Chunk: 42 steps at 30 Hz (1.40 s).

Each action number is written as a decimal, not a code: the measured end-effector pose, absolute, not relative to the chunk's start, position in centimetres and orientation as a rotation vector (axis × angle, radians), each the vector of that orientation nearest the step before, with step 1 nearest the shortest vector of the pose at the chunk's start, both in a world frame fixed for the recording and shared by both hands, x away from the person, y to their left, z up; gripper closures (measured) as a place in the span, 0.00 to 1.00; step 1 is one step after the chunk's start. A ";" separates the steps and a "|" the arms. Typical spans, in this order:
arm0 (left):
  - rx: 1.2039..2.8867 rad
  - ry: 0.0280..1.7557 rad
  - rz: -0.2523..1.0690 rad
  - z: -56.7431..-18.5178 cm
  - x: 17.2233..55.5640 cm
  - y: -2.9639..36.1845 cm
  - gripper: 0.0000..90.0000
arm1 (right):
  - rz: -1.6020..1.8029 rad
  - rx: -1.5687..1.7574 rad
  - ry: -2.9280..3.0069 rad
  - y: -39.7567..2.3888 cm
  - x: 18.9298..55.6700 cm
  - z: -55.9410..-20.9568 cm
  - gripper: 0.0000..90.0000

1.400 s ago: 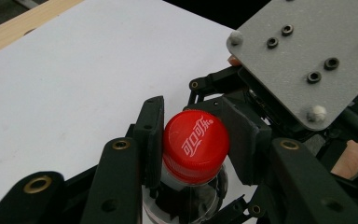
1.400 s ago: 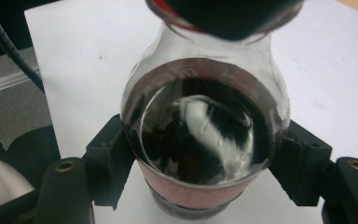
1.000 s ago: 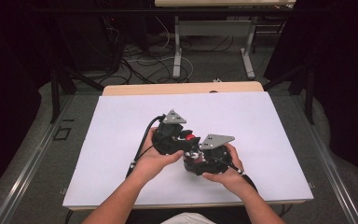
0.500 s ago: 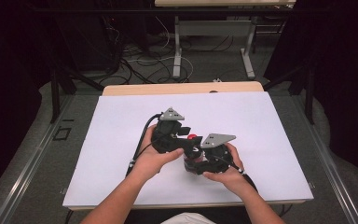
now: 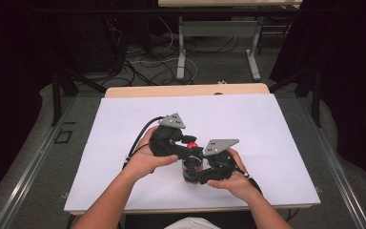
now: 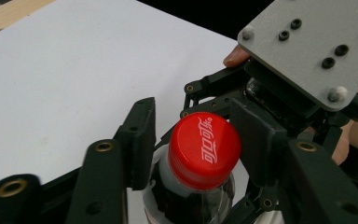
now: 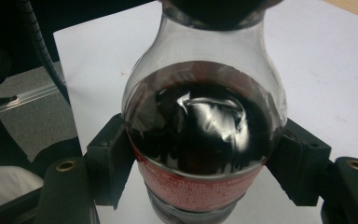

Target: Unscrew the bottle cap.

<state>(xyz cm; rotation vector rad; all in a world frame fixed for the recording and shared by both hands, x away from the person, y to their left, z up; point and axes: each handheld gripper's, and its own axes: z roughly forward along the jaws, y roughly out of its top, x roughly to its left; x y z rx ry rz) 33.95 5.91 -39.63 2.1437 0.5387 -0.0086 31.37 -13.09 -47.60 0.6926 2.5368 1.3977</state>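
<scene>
Right tongs (image 7: pixel 200 168) clamp bottle (image 7: pixel 203 140) body to steady it; left tongs (image 6: pixel 198 144) straddle red cap (image 6: pixel 204 149) (pads near, contact unclear), likely to unscrew.

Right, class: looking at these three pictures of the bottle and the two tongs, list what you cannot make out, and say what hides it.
- Bottle base: cut off by the bottom edge in the right gripper view.
- Its body in the high view: covered by both tongs and the hands.
- Label print: too small and blurred.
- Whether the left tongs touch the red cap: the cap hides the contact.
</scene>
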 end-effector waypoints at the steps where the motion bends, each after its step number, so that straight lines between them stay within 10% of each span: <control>1: 2.147 0.532 -0.005 -39.6 33.9 5.9 0.64 | 1.397 0.692 2.537 -13.1 31.4 -47.7 0.33; 16: 2.056 0.848 0.240 -39.9 32.3 3.6 0.68 | 1.301 0.814 2.446 -13.1 31.5 -47.7 0.33; 27: 2.058 0.753 0.117 -38.8 32.9 5.3 0.55 | 1.346 0.785 2.478 -13.3 31.6 -47.7 0.33; 42: 2.087 0.754 0.116 -39.3 32.7 5.3 0.68 | 1.340 0.789 2.490 -12.9 31.4 -47.8 0.33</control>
